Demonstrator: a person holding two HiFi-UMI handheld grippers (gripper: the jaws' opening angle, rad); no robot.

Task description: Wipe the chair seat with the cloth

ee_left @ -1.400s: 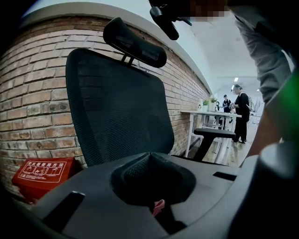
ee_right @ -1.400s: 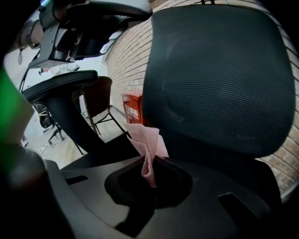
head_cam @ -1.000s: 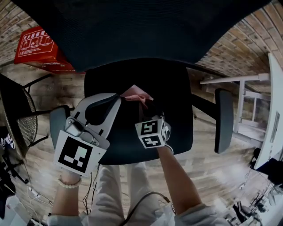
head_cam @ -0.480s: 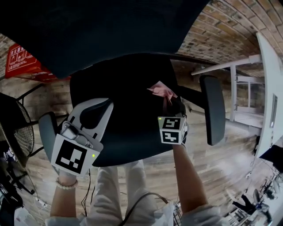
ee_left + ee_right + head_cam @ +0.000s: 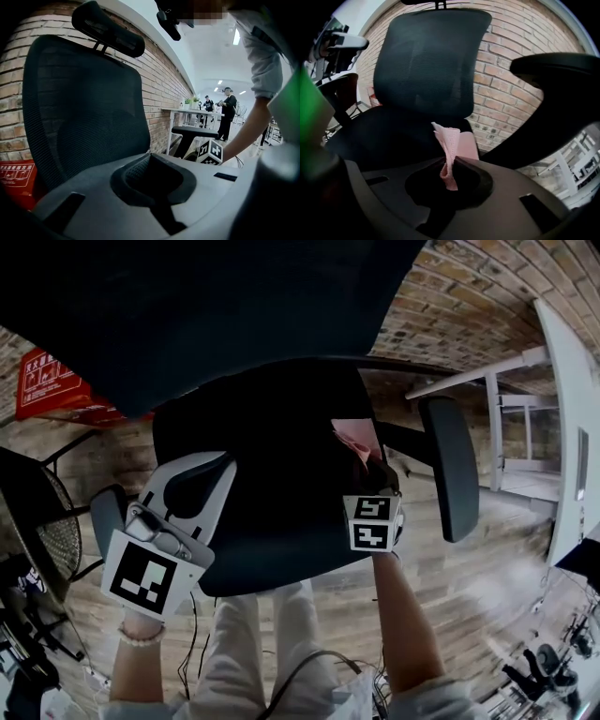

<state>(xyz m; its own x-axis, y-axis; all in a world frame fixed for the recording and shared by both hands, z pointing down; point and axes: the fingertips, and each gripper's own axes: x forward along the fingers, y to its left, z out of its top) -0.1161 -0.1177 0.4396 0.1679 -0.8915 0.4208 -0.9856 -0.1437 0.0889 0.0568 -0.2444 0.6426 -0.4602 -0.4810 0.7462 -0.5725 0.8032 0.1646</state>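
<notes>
The black office chair seat lies below me, its mesh backrest at the top of the head view. A pink cloth rests on the seat's right part, near the right armrest. My right gripper is shut on the cloth, which sticks up folded from between the jaws of the right gripper. My left gripper hovers over the seat's left part, shut with nothing in it. In its own view the left gripper faces the backrest.
The left armrest sits under my left gripper's body. A red box stands by the brick wall at the left, a wire-mesh chair beside it. A white desk is at the right. People stand far off.
My right gripper has dragged the pink cloth from the middle of the seat to its right side, near the armrest. The left gripper has barely shifted.
</notes>
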